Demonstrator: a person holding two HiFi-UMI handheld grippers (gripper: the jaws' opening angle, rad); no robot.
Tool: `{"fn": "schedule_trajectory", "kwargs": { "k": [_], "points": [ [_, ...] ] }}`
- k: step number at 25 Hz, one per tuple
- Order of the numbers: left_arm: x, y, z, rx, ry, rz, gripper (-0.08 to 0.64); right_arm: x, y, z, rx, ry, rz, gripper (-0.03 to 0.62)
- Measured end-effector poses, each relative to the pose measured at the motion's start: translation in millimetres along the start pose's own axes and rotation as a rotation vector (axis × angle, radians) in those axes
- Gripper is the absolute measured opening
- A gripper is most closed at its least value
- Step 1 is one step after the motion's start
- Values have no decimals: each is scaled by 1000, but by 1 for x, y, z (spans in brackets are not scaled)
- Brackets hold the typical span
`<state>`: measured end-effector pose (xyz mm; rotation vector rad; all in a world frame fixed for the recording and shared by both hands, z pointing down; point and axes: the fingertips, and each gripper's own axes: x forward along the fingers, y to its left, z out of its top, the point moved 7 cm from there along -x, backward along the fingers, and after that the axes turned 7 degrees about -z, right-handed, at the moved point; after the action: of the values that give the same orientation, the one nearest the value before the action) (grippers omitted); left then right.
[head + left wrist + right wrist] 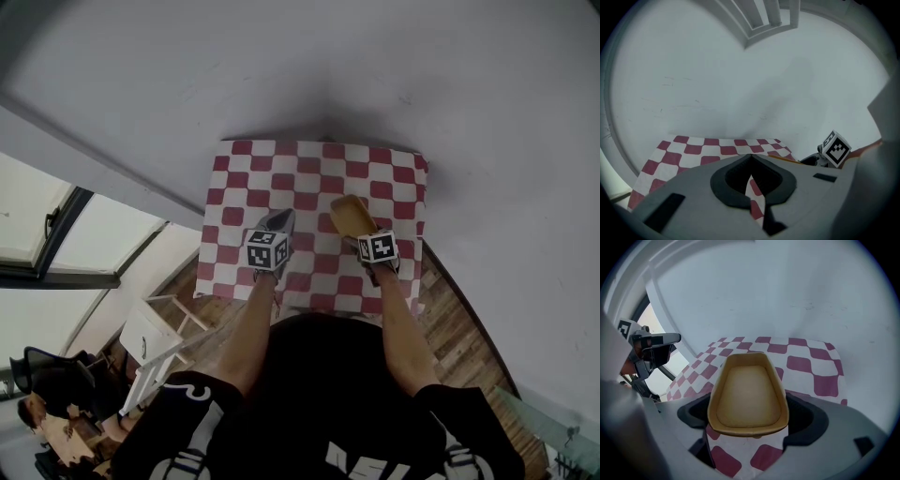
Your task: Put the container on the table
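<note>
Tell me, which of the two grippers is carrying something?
The right gripper: its fingers clamp a tan container above the checkered table. The left gripper has its fingers closed on nothing.

**Matt Surfaces Almost Everywhere**

The container (pixel 749 397) looks like smooth tan plastic with a dull sheen. The checked tablecloth (pixel 319 169) is soft, matt cloth. The left gripper (pixel 279 223) and right gripper (pixel 354 232) have matt grey plastic shells and black, rubbery-looking pads (pixel 719 185). The floor (pixel 455 328) is grained wood planks. The wall (pixel 375 66) is flat, matt paint.

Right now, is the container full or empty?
Empty. The right gripper view looks into the tan container: bare floor and walls, nothing inside.
</note>
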<state>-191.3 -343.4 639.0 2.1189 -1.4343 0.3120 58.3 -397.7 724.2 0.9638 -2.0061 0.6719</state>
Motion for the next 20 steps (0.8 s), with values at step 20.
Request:
{"fn": "schedule_trajectory", "kwargs": {
  "k": [20],
  "points": [
    [22, 25, -5, 46, 60, 10, 25, 56, 15, 30, -13, 54, 50, 503]
  ]
}}
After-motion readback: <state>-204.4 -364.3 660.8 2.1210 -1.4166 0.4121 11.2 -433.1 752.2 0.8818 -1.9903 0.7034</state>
